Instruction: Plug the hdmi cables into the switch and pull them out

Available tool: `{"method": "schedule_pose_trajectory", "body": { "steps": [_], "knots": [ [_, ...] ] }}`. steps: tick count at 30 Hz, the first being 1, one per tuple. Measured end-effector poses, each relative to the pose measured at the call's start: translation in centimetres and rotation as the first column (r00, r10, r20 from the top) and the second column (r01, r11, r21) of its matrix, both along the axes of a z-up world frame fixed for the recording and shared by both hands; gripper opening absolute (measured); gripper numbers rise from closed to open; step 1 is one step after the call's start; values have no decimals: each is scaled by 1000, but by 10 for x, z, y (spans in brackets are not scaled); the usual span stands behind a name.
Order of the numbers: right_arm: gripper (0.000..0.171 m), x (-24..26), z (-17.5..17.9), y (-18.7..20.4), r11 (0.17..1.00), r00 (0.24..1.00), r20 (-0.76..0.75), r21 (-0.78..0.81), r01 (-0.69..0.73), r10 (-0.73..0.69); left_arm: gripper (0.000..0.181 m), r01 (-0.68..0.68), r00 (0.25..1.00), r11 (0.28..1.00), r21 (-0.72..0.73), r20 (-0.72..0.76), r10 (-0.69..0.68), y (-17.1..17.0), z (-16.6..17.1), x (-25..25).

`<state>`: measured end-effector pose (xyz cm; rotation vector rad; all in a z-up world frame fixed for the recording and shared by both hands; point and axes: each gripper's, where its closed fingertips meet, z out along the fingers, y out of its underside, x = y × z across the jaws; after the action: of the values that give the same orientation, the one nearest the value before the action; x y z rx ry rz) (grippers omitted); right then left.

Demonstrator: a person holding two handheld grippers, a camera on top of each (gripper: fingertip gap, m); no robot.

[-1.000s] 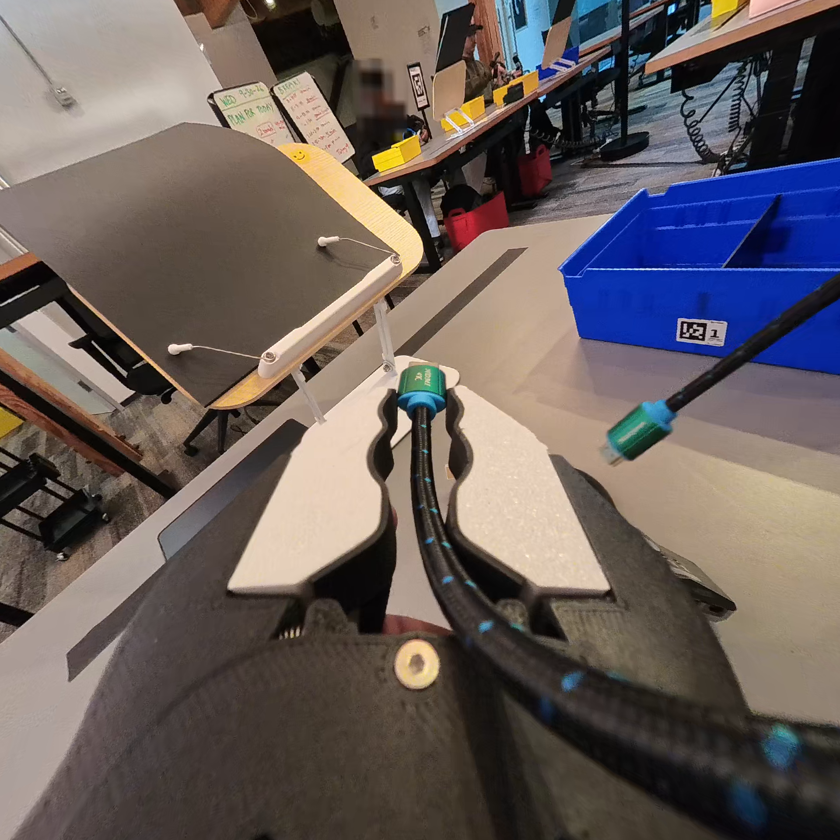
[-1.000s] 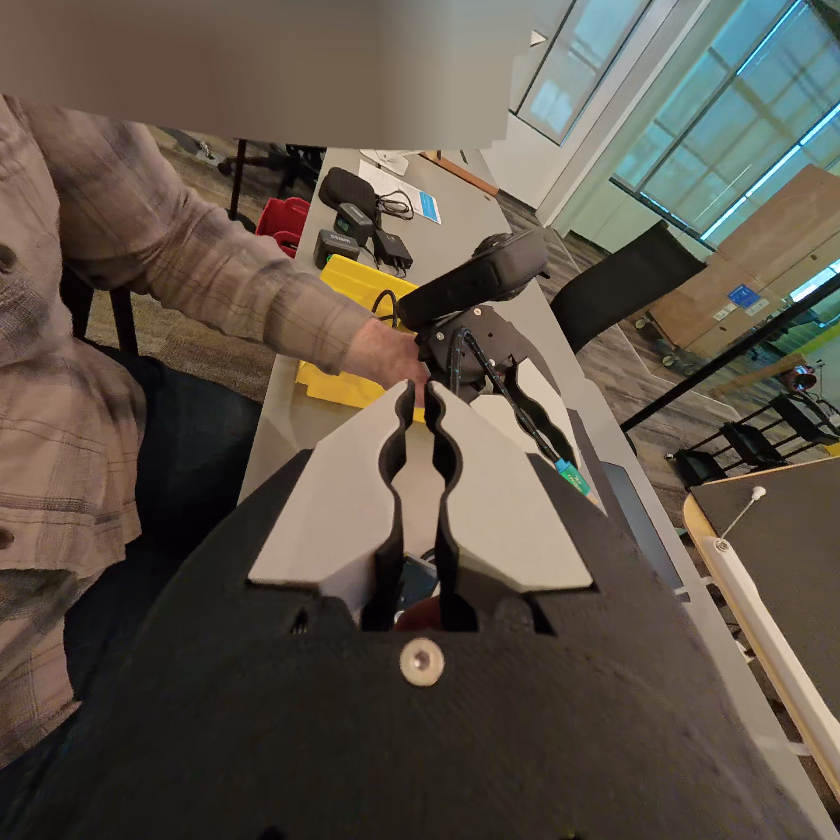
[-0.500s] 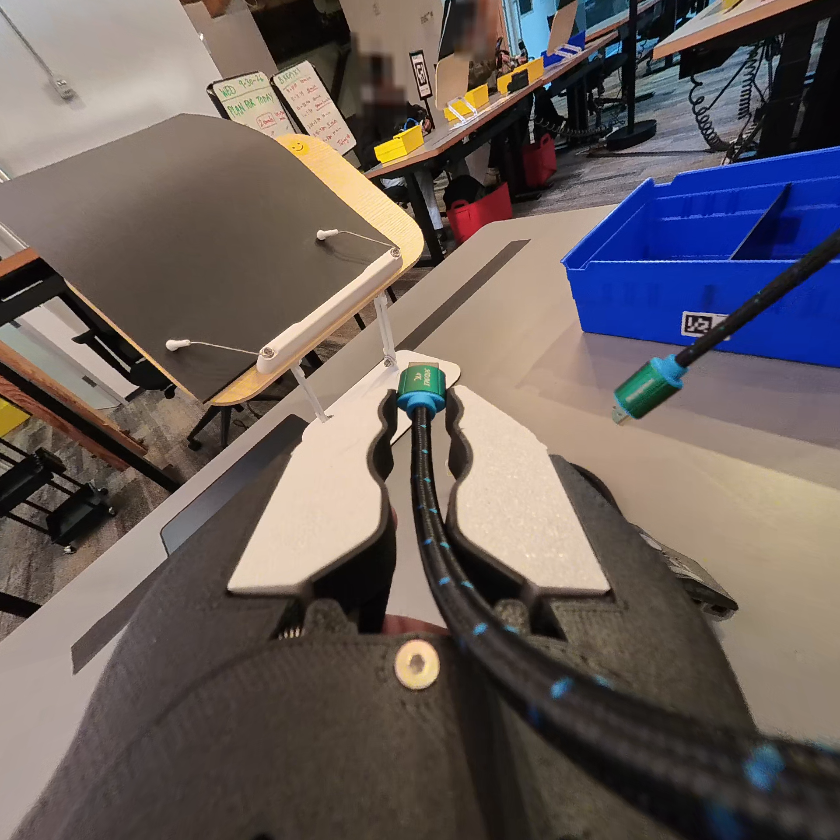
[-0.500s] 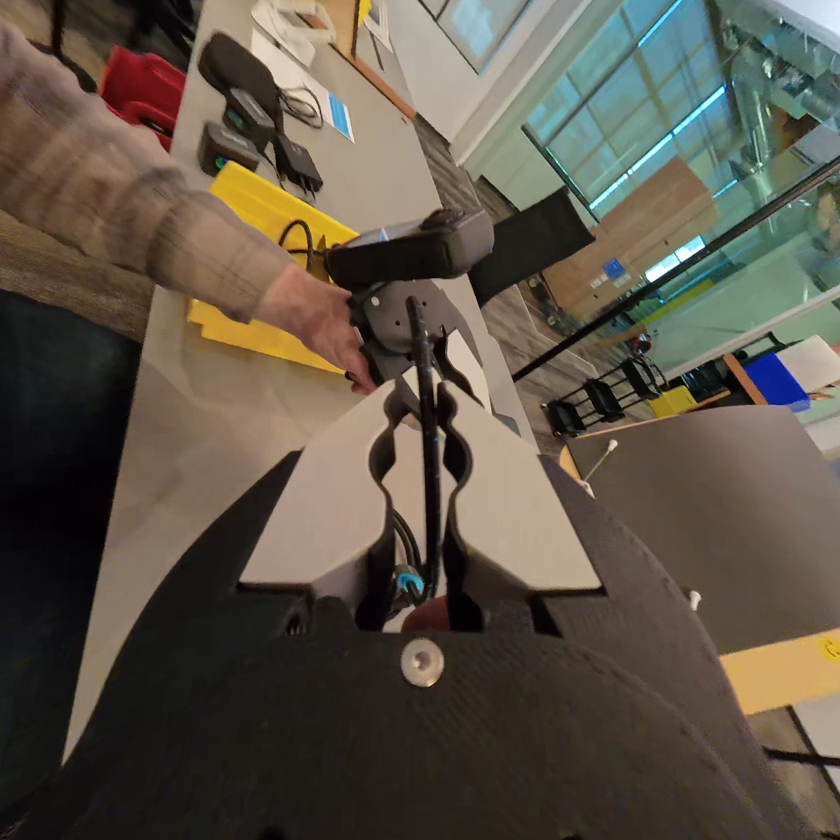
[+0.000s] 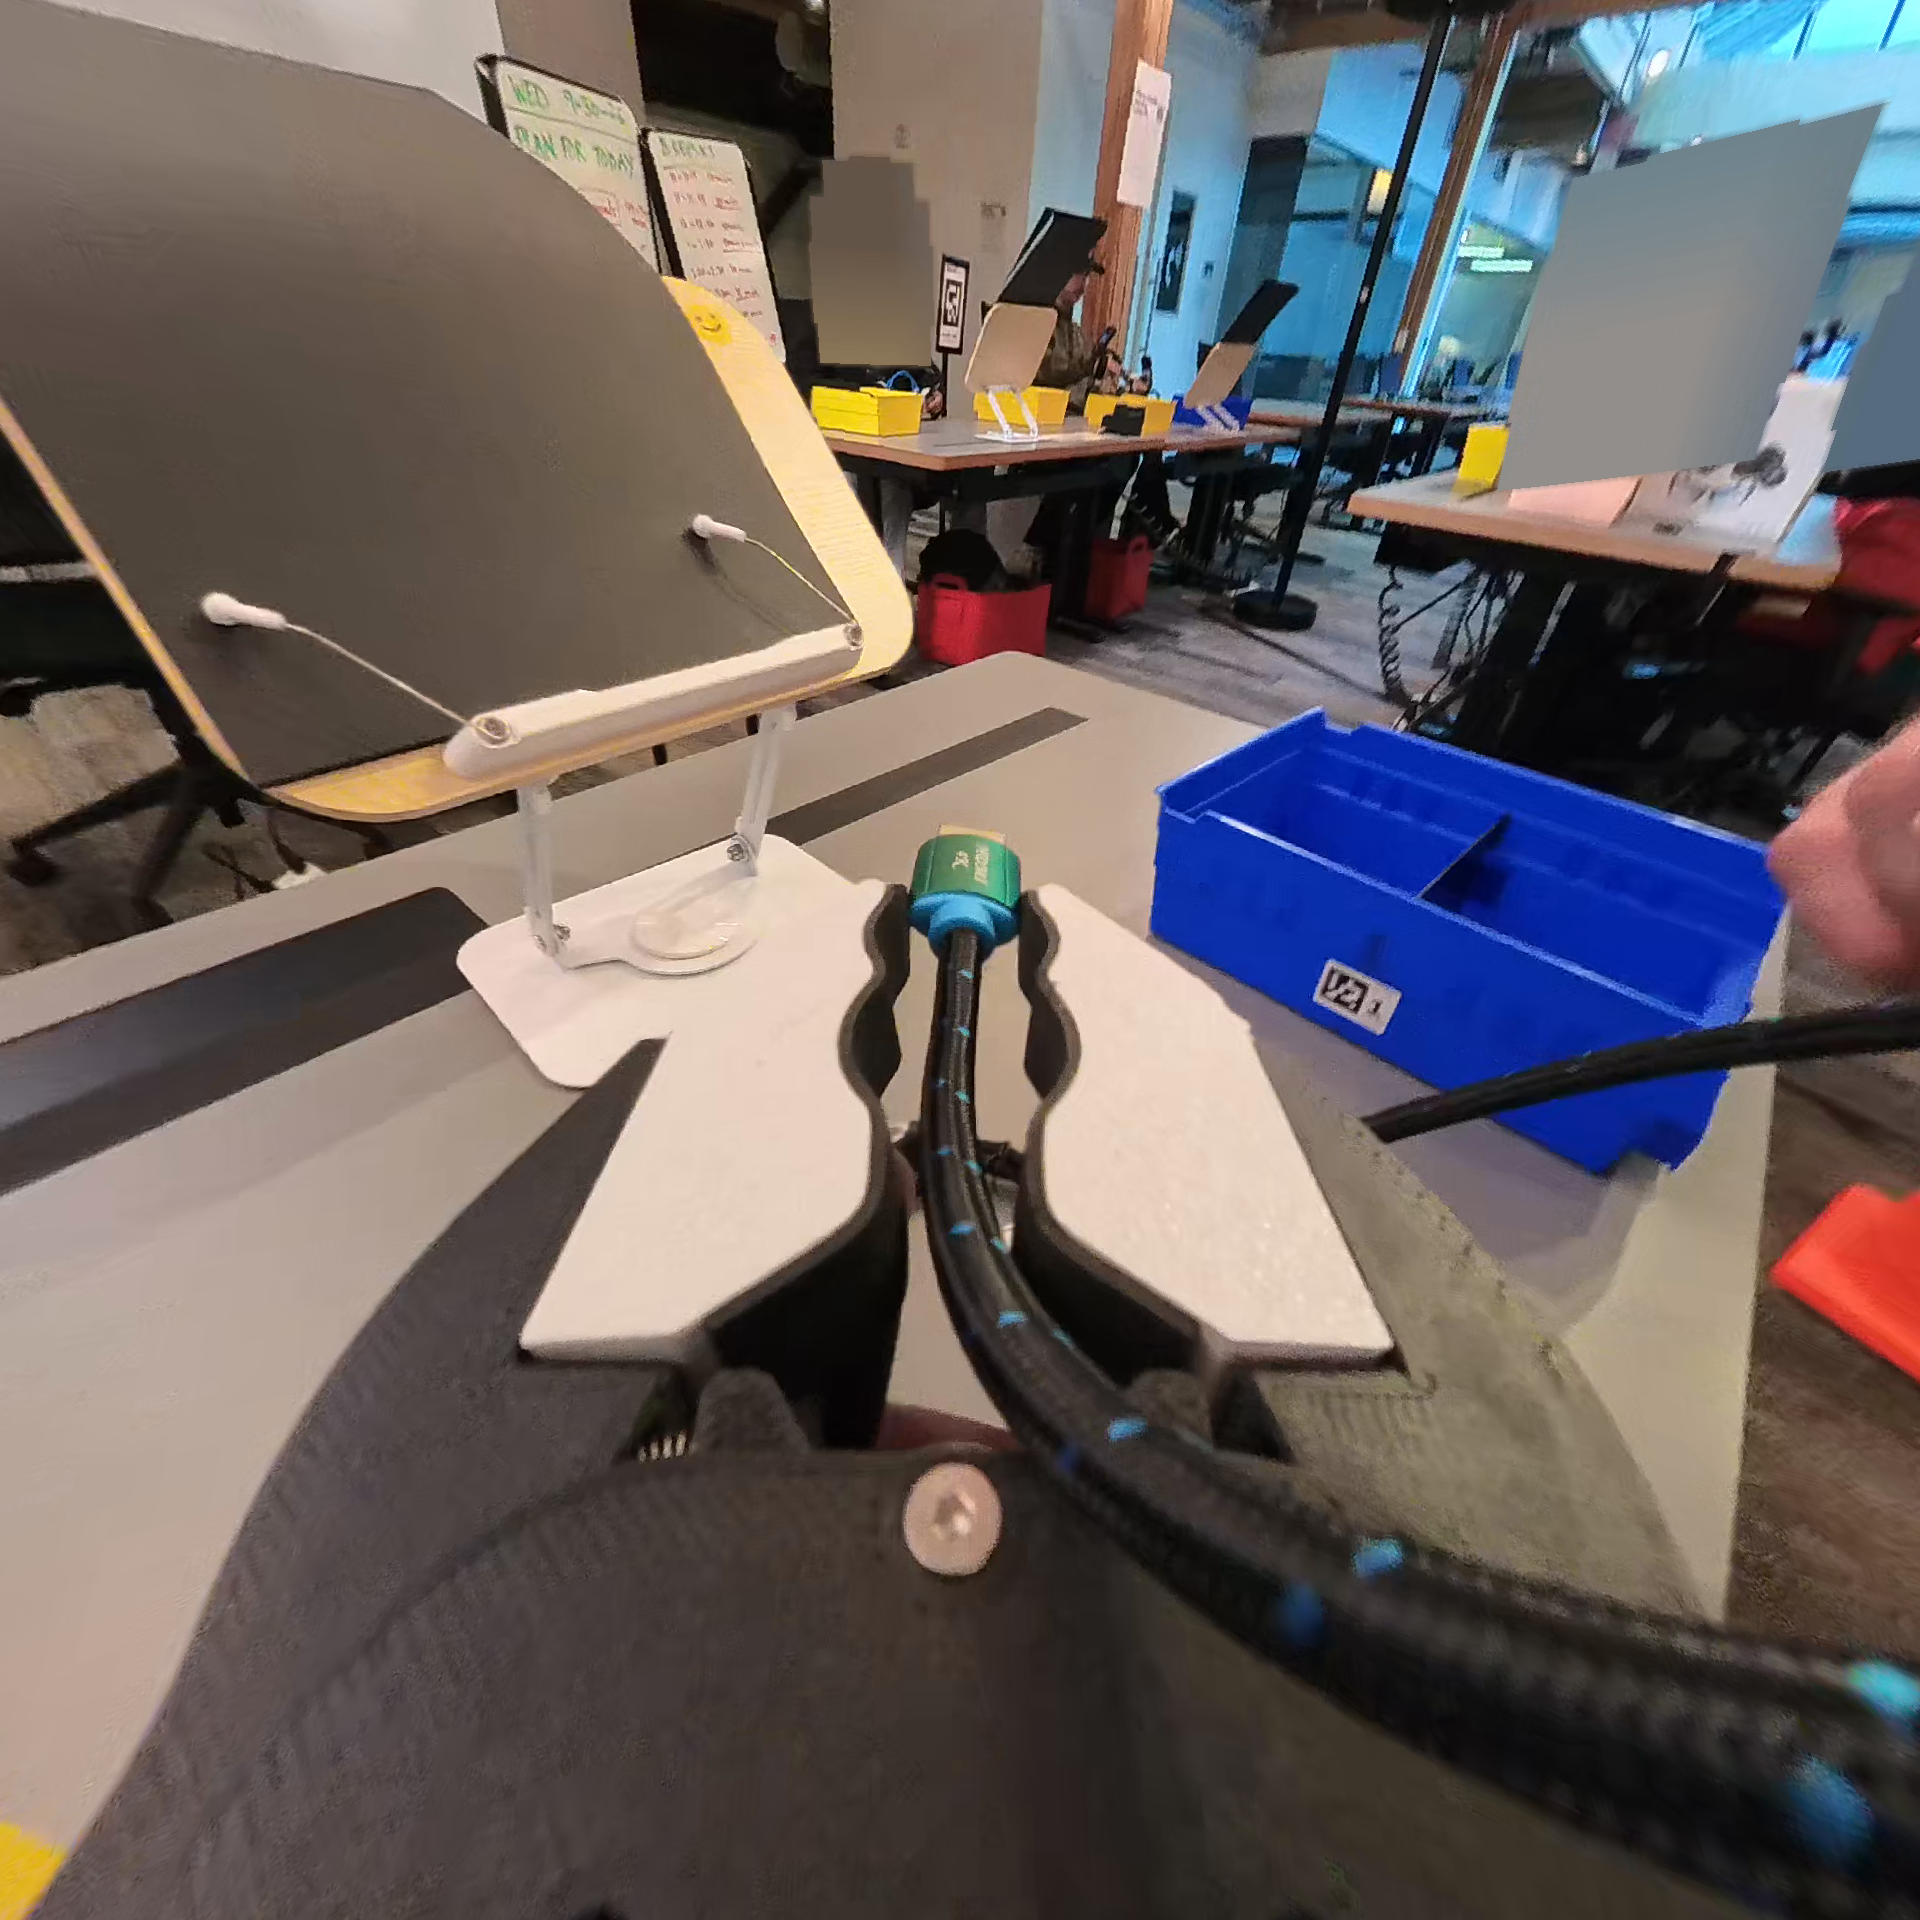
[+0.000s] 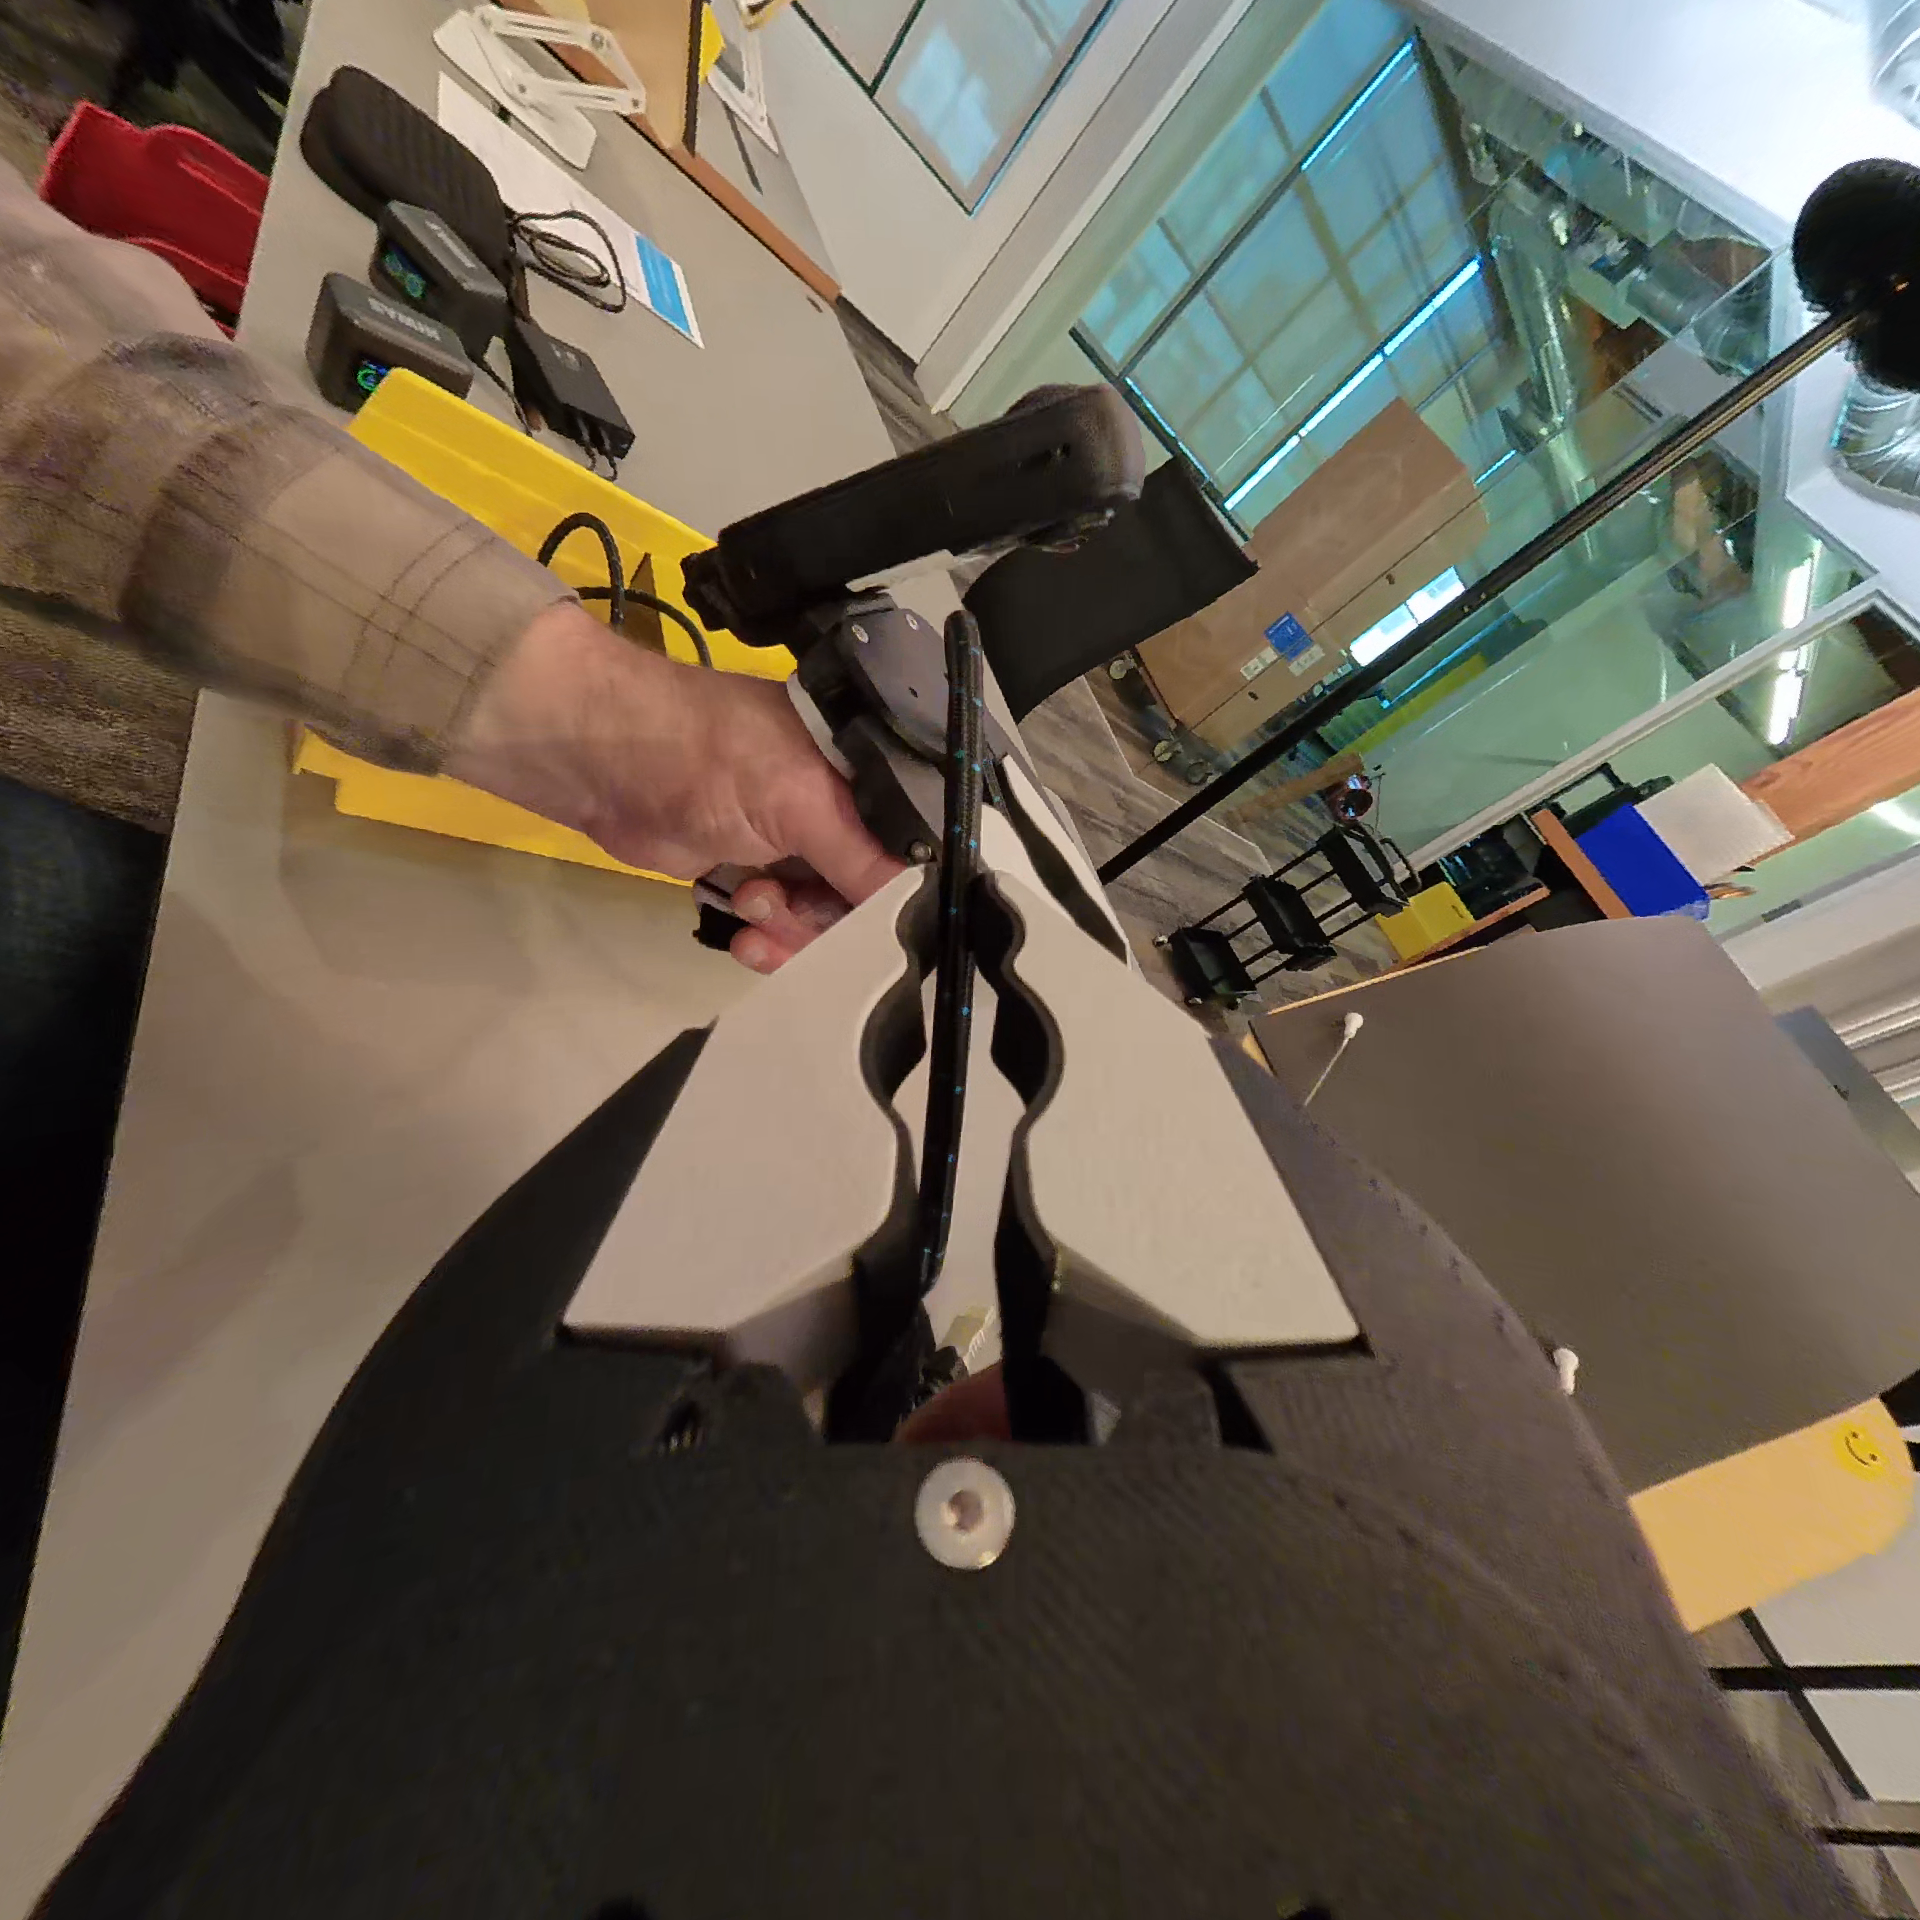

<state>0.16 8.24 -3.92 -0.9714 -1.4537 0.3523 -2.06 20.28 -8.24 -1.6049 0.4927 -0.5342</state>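
Note:
My left gripper [image 5: 961, 906] is shut on a black braided HDMI cable [image 5: 951, 1101]; the cable's green plug [image 5: 963, 871] sticks out past the fingertips, above the grey table [image 5: 312, 1195]. A second black cable [image 5: 1621, 1065] comes in from the right, and its end is hidden behind my left gripper's right finger. My right gripper [image 6: 954, 909] is shut on a braided cable [image 6: 948, 1091] that runs on toward the left gripper [image 6: 904, 707], which a hand [image 6: 675, 758] holds. The switch is not in view.
A blue divided bin [image 5: 1455, 935] stands at the table's far right. A tilted black board on a white stand [image 5: 644, 956] is at the far left. A yellow tray [image 6: 488, 499] and black chargers [image 6: 416, 312] lie farther along the table. A hand [image 5: 1860, 873] is at the right edge. Spacing between my two grippers at the tips: around 12 cm.
My left gripper has swung right, still holding its plug. The second cable's green plug has gone out of view behind my left gripper's right finger. My right gripper has closed in on the left one.

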Motion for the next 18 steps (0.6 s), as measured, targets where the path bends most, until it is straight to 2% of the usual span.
{"method": "schedule_pose_trajectory", "body": {
  "steps": [12, 15, 18],
  "knots": [
    [4, -22, -27, 9, 985, 992, -130, -170, -22, 0, 19, -10, 967, 998, -60, 253, 25, 0, 21, -11],
    [4, -28, -39, 12, 982, 994, -106, -188, -13, -7, 18, -5, 955, 997, -77, 295, 28, 0, 24, -14],
    [4, -32, -56, 16, 986, 999, -36, -168, 2, -9, 9, 31, 929, 995, -96, 369, 7, -1, 30, -17]
  ]
}}
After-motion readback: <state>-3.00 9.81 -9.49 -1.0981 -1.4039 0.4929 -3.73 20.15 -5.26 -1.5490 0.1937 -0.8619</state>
